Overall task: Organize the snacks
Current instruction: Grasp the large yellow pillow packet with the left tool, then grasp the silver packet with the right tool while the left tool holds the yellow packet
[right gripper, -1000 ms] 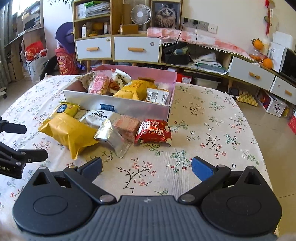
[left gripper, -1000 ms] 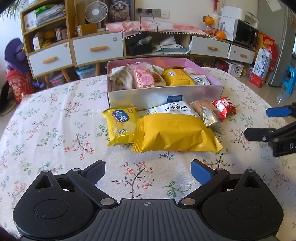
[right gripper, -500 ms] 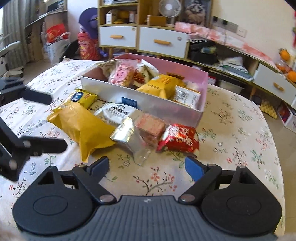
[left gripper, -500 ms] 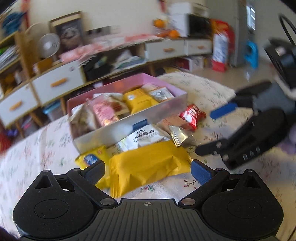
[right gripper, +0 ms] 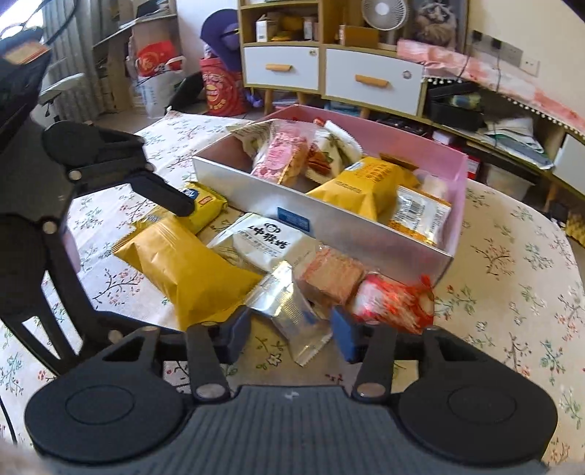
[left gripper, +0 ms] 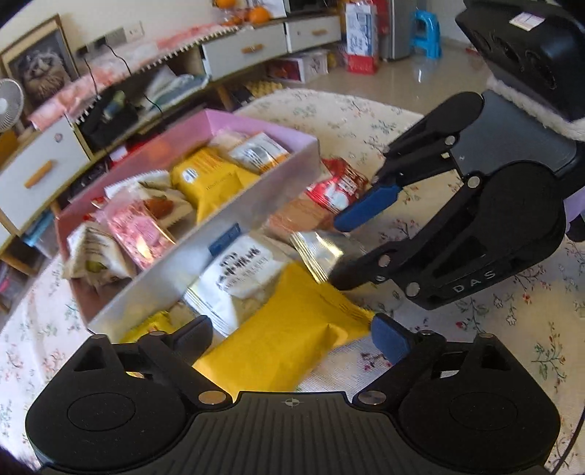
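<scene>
A pink box (left gripper: pixel 256 128) (right gripper: pixel 449 160) with several snack packs stands on the floral table. In front of it lie a big yellow pack (left gripper: pixel 289 336) (right gripper: pixel 186 266), a white pack (left gripper: pixel 237 270) (right gripper: pixel 267 241), a silver-ended biscuit pack (left gripper: pixel 314 244) (right gripper: pixel 292 314), a red pack (left gripper: pixel 336 186) (right gripper: pixel 395 303) and a small yellow pack (right gripper: pixel 204 201). My left gripper (left gripper: pixel 292 339) is open, its fingers astride the big yellow pack. My right gripper (right gripper: pixel 289 334) (left gripper: pixel 340 252) is open, narrower than before, with the silver-ended pack's end between its fingers.
The floral tablecloth (right gripper: pixel 512 277) reaches its edge at the right. Behind the table stand white drawer cabinets (right gripper: pixel 369 76), shelves with a fan (right gripper: pixel 384 11), and bags on the floor (right gripper: pixel 219 87).
Both grippers moved in toward the loose snacks. The left one swung right and lower over the big yellow pack. The right one's fingers narrowed around the silver-ended pack.
</scene>
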{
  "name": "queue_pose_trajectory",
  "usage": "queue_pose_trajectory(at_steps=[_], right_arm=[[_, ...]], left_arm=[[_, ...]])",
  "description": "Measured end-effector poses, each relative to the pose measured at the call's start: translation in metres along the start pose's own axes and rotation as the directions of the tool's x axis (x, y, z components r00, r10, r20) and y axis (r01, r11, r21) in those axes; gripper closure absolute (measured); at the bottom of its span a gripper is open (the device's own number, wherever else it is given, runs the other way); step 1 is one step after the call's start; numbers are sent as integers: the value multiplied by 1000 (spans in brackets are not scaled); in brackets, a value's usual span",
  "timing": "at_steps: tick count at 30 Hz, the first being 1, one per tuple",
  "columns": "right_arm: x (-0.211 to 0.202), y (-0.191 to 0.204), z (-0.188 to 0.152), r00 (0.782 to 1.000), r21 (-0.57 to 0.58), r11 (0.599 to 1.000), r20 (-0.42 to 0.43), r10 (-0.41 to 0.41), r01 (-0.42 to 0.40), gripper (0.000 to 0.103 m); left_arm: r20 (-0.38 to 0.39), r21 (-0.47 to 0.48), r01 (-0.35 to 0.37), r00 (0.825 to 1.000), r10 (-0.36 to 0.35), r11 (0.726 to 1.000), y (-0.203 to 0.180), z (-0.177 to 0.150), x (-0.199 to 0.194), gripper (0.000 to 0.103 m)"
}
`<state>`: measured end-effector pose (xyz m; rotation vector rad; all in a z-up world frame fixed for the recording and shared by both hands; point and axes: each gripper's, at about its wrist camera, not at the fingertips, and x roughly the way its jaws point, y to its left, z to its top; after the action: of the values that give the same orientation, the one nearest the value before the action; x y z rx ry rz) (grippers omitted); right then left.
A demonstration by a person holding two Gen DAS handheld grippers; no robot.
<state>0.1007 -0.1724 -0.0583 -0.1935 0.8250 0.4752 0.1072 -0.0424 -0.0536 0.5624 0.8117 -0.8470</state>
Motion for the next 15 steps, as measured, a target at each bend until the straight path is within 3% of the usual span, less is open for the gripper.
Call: queue_pose_trajectory(at_steps=[4,10,12,15], right_arm=[[1,9,-1,1000,-53,999,-7,1,-1,70],[2,24,-3,1000,-118,993,-28,-7,3,86],[0,28,-4,999,-138,990,-38,3,-8,87],[-1,33,-7,998,-161,986,-62,20,-30,88]], left_arm=[[-30,23,-26,999,27,999,-12,-9,4,25],[-32,-118,-45,999,42,992,-12,-21,-7,41],[-37,-158,-59,998,54,986,-12,-25,-12,53],[-66,-208,-96,994,84,973,-13,-28,-19,59]])
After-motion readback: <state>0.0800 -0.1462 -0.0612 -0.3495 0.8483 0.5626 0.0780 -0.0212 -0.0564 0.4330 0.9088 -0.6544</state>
